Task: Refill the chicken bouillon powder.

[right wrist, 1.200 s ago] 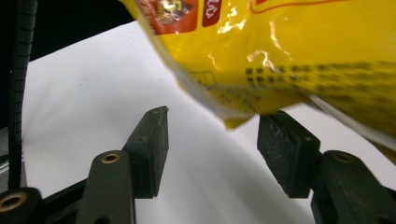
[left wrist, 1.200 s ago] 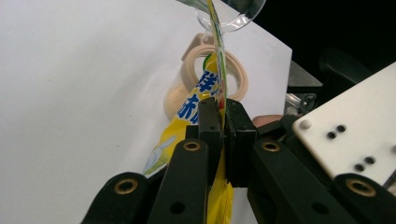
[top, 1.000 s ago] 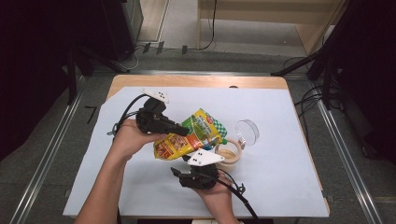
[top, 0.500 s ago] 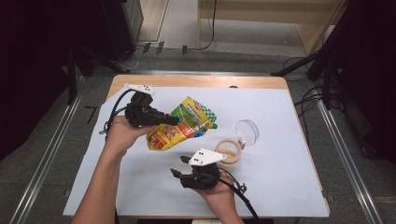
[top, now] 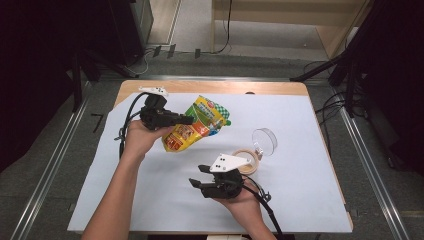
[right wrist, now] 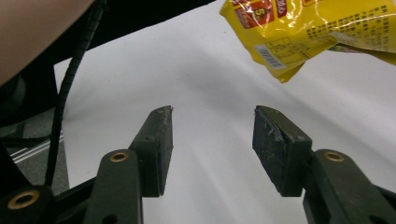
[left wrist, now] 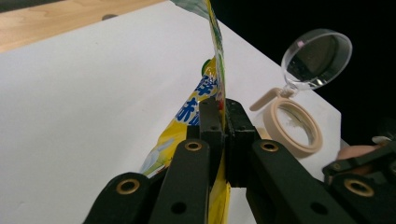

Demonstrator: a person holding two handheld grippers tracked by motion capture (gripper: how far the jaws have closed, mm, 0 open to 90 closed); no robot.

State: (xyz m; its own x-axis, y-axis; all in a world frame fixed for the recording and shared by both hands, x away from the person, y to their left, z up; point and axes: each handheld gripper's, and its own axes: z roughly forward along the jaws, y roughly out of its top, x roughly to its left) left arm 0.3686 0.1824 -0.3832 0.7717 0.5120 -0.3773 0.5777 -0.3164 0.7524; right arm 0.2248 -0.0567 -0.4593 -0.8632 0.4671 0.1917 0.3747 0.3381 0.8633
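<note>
Above the white-covered surface [top: 150, 200], the left hand-held gripper [top: 186, 120] pinches a glossy yellow foil pouch [top: 196, 125] by its thin edge, so the slick, floppy bag could slip out or swing into the beige ring jar [top: 248, 160] and its clear round lid [top: 264, 141]. Nearby, the right hand-held gripper [top: 196, 176] waits half open, empty.

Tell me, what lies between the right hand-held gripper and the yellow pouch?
Only bare white sheet: in the right gripper view, the right hand-held gripper stands open and nothing lies before the yellow pouch.
</note>
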